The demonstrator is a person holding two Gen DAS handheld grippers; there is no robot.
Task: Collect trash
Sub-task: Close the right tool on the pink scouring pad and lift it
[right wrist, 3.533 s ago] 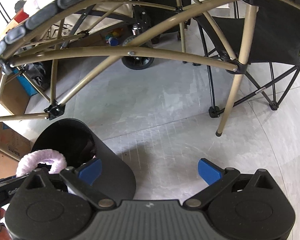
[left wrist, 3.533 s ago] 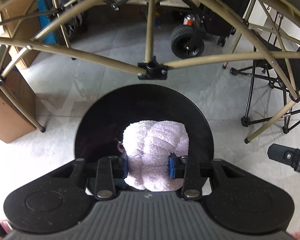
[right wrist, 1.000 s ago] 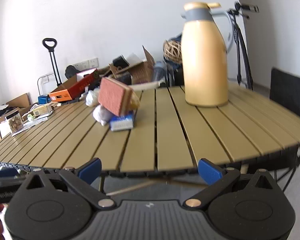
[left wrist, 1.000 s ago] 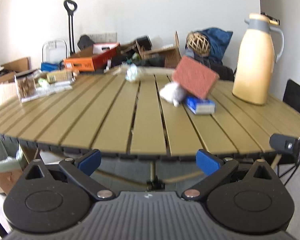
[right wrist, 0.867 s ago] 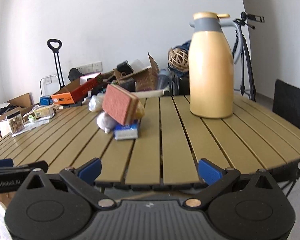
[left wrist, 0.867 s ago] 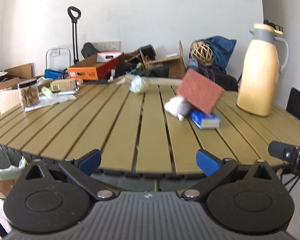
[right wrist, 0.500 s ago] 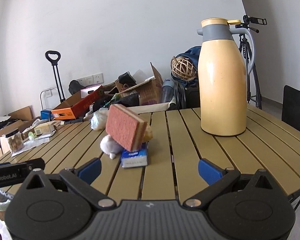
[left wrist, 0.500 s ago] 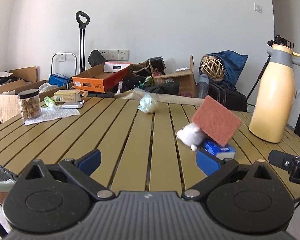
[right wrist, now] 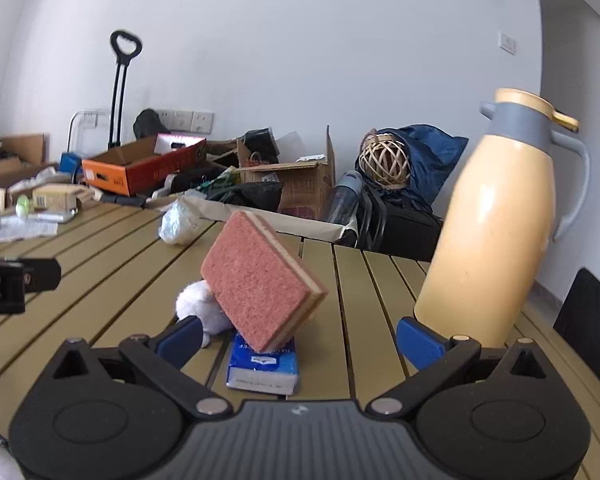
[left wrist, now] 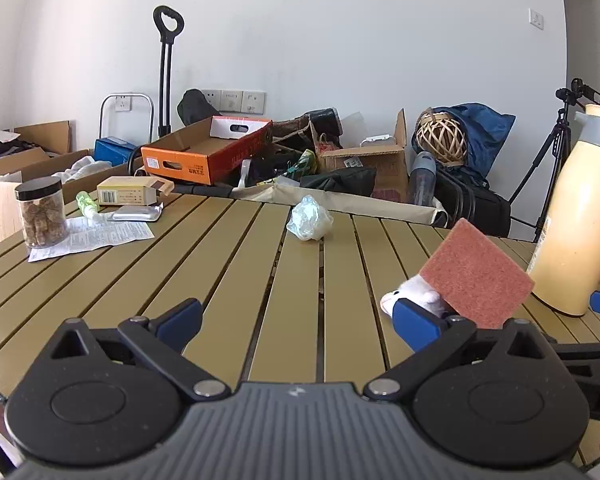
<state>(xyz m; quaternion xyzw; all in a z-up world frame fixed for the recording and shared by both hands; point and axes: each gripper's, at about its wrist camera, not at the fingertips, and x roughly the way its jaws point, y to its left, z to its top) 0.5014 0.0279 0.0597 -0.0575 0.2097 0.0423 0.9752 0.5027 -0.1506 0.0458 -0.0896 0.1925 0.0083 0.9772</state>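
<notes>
Both grippers are over the near edge of a round slatted table (left wrist: 260, 264). The left gripper (left wrist: 296, 322) is wide open and holds nothing. The right gripper (right wrist: 298, 338) is wide open too, with nothing between its blue fingers (right wrist: 418, 342).

Just past the right gripper lies a small blue tissue pack (right wrist: 264, 368), flat on the table. A pink scrub sponge (right wrist: 260, 284) leans tilted on top of it. A fluffy white ball (right wrist: 200, 306) sits on the table, touching the sponge on its left side. A crumpled clear plastic wad (left wrist: 309, 223) lies farther back, close to the far edge of the table, well apart from the sponge.

A tall yellow thermos jug (right wrist: 496, 220) stands upright toward the right edge. At the left edge are a jar with a black lid (left wrist: 40, 216), a printed paper (left wrist: 92, 236) under it, a silver packet (left wrist: 136, 213) and a small yellow box (left wrist: 130, 192). Boxes and bags sit behind the table by the white wall.
</notes>
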